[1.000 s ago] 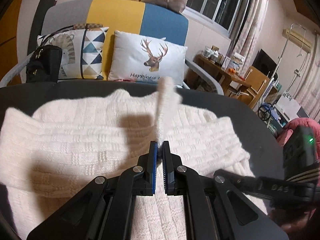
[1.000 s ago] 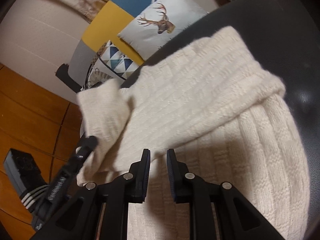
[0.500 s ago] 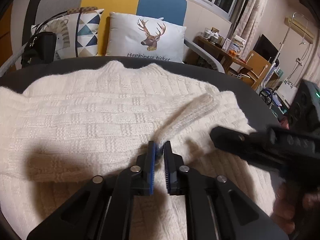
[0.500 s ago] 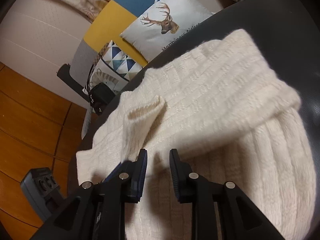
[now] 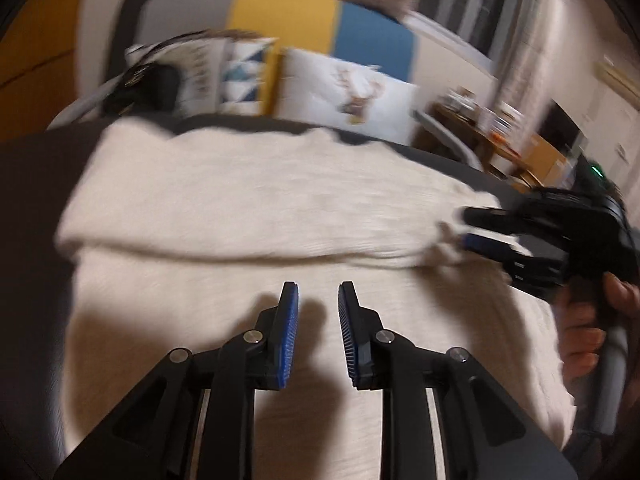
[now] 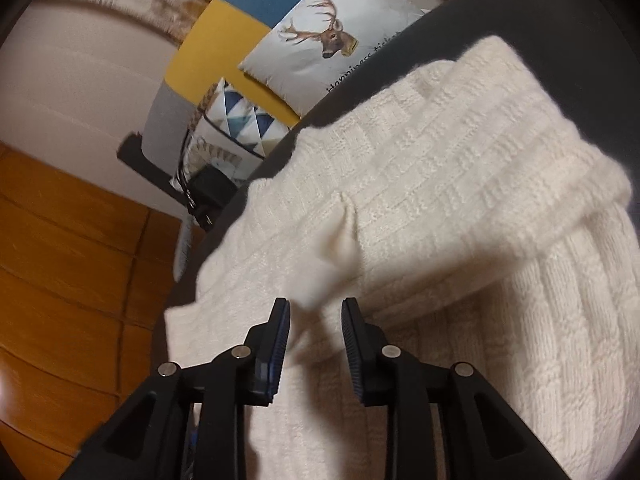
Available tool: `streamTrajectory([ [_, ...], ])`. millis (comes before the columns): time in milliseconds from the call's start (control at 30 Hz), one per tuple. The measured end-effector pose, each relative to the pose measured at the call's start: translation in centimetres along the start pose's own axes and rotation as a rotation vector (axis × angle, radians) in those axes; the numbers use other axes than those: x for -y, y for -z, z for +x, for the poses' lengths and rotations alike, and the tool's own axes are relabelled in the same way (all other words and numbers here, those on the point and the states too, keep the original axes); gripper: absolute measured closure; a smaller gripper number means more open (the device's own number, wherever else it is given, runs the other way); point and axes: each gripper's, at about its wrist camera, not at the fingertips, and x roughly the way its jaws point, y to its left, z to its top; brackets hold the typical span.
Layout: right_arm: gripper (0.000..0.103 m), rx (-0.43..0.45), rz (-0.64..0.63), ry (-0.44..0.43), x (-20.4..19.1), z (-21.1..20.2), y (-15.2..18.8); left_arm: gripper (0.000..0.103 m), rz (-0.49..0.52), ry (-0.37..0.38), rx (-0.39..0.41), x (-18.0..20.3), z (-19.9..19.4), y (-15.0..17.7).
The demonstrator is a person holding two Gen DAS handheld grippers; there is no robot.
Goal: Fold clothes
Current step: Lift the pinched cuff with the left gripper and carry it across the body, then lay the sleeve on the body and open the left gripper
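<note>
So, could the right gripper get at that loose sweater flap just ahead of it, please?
Probably yes. The right gripper is open, its jaws having just been opening, and the flap lies on the sweater right before its fingertips, with nothing in between.

Warm, dim indoor light; left view smeared by motion blur, right sharper, both bent at fisheye edges.

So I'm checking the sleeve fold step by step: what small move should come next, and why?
Probably draw the left gripper back clear. Its jaws have just been opening and nothing is between them, and the cream sweater lies folded across itself on the dark table. The right gripper, jaws apart near a raised sleeve tip, could then flatten it.
</note>
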Motion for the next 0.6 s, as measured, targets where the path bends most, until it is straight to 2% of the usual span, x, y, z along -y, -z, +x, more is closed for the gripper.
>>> streamTrajectory([
  [67,0.074,0.016,0.01,0.005,-0.1,0.0,-0.2,0.081,-0.085,-0.015,-0.013,-1.8,0.1,0.4],
  [100,0.073,0.011,0.006,0.028,-0.2,0.3,-0.4,0.081,-0.124,0.004,-0.017,-2.5,0.3,0.6],
  [200,0.073,-0.021,0.037,0.054,0.0,1.6,-1.0,0.081,-0.157,0.049,0.0,-3.3,0.0,1.1],
  [300,0.074,-0.008,0.081,0.025,0.3,2.6,-1.4,0.081,-0.185,0.071,0.012,-3.9,-0.1,1.6],
  [367,0.093,-0.007,0.042,0.042,-0.3,3.1,-1.4,0.081,-0.195,0.073,0.017,-4.1,-0.4,1.8],
  [433,0.096,-0.007,-0.02,0.073,-1.3,3.3,-1.5,0.081,-0.196,0.063,0.019,-4.1,-0.8,1.6],
  [600,0.096,0.059,-0.119,0.057,-3.9,1.5,-2.1,0.081,-0.183,-0.025,0.056,-4.7,-1.2,-0.8],
])
